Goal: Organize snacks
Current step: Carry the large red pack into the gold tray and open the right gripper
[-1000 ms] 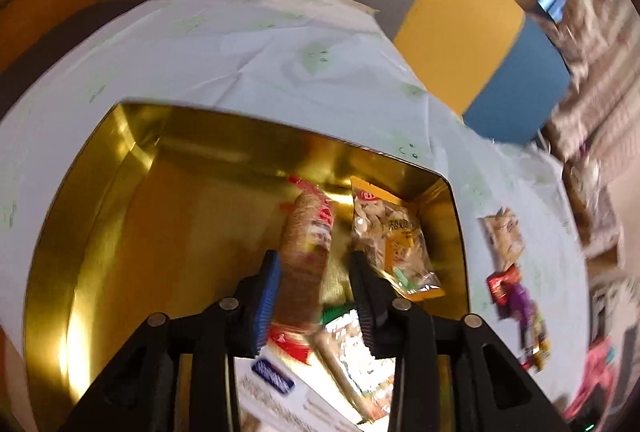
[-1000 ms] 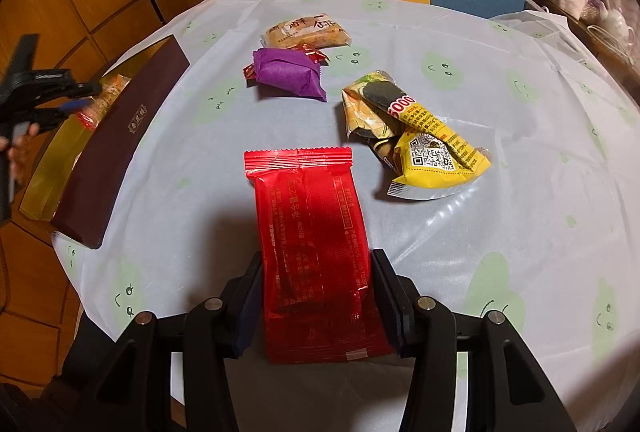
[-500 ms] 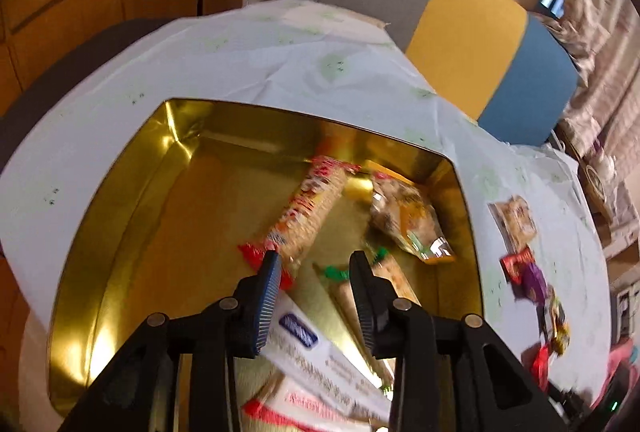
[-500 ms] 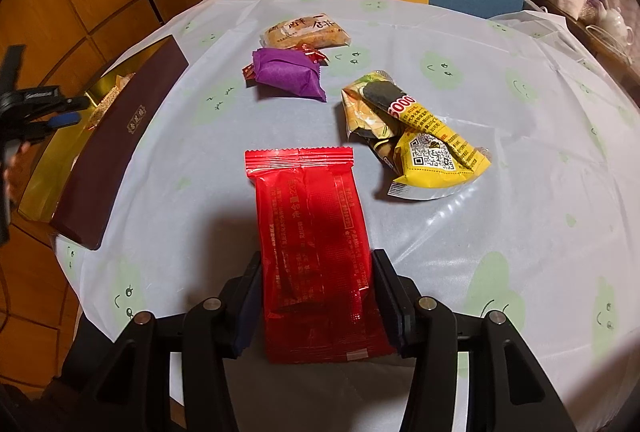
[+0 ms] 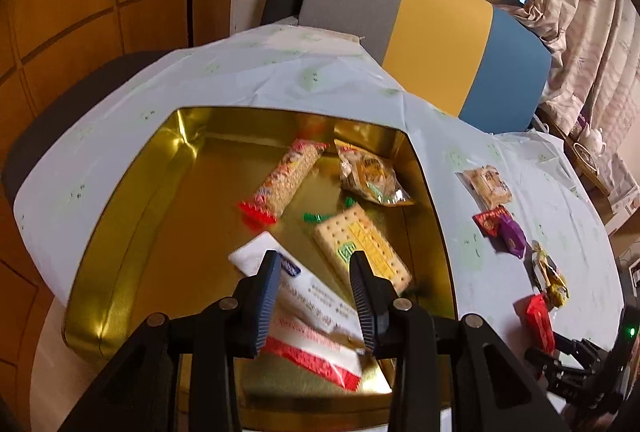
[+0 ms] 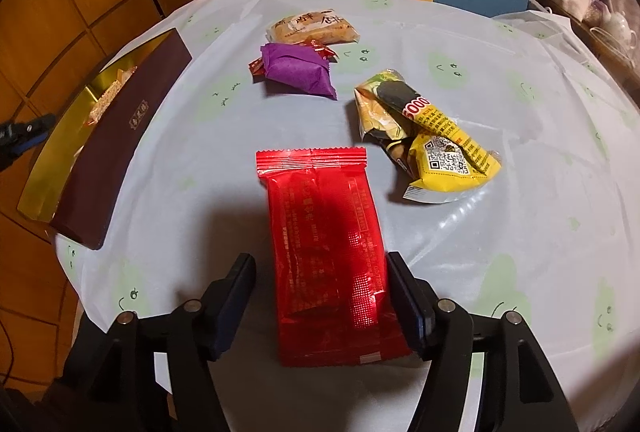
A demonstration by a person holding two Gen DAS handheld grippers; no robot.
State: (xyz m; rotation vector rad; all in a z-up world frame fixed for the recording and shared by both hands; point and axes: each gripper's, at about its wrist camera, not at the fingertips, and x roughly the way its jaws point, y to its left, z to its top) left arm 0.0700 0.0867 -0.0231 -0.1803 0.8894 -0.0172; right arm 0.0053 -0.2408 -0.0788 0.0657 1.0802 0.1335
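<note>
Left hand-held gripper [image 5: 314, 296] is held above the gold tin [image 5: 120, 232], jaws spread, nothing between them; likely positioned there for a drop into the tin. Five snacks are counted inside: a long cracker bar [image 5: 286, 180], a clear bag of biscuits [image 5: 370, 176], a flat cracker pack [image 5: 362, 246], a white sachet [image 5: 296, 290] and a red-and-white pack [image 5: 316, 354], the last two overlapping at the near end. The tin's far half is left bare, so room remains.

Right hand-held gripper [image 6: 320, 296] is spread around the red packet [image 6: 326, 244], which lies flat on the surface [image 6: 500, 232]. The right finger sits at the packet's edge, the left finger is apart from it; no pinch is made yet. The straddle is judged to be a setup for a grasp across the packet's width.

Loose snacks on the surface, counted in the right wrist view: five. Red packet, crumpled yellow bag [image 6: 428, 136], purple packet [image 6: 298, 70], a small red candy wrapper [image 6: 320, 50] tucked under it, and a tan pastry pack [image 6: 312, 28] just beyond. The tin's brown outer wall [image 6: 120, 148] is seen at the left edge of the surface, well apart from these.
</note>
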